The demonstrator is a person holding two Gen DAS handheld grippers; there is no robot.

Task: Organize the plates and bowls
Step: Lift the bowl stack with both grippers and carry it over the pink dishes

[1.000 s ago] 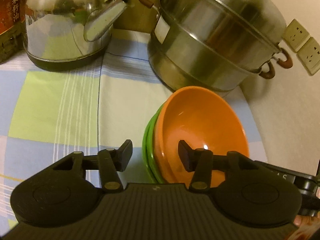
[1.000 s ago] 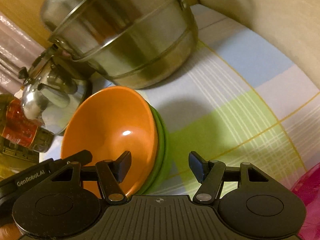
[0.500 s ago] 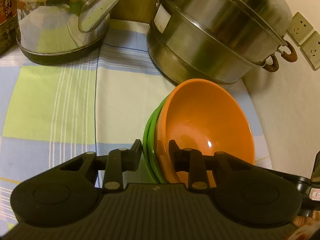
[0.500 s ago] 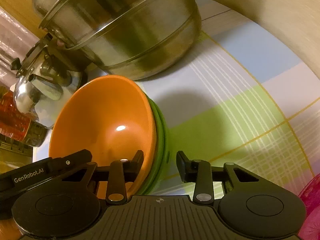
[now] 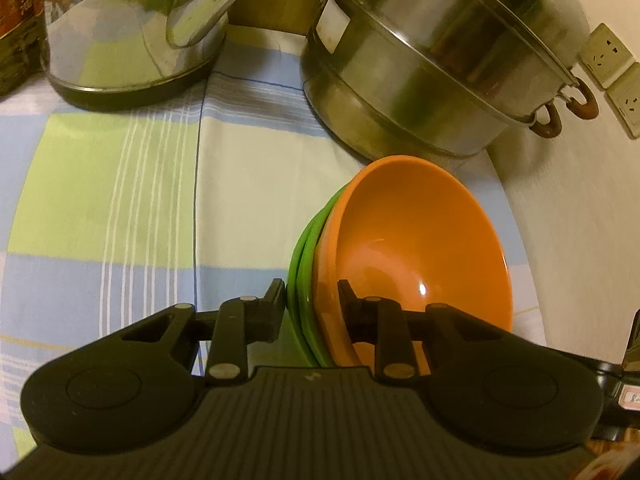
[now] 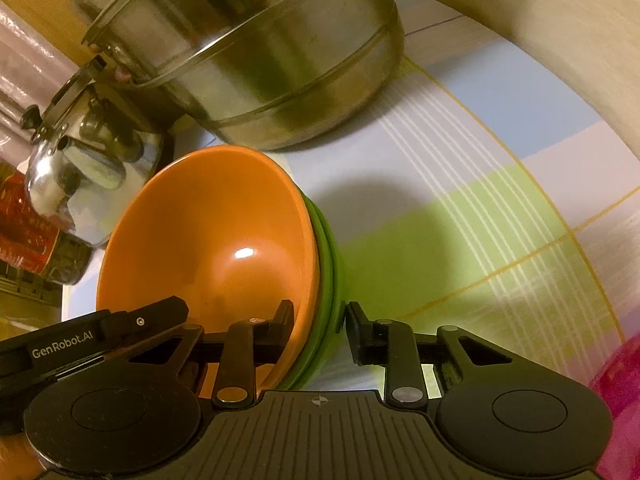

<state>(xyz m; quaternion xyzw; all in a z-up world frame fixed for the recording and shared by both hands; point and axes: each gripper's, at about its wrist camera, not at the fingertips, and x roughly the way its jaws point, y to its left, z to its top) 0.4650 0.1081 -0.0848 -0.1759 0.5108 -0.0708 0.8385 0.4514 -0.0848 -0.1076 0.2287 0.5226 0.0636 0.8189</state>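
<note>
I had the left gripper [image 5: 312, 300] clamped on the near rim of the nested stack, glossy orange plastic bowl [image 5: 420, 248] uppermost over the green plastic bowls [image 5: 300, 276]; the right gripper [image 6: 318, 320] pinched the same stack from the opposite side; the stack stood tilted over the checked cloth counter [image 5: 120, 184], just beside the large stainless steel steamer pot [image 5: 432, 64], the steel kettle [image 5: 132, 36] farther off.
</note>
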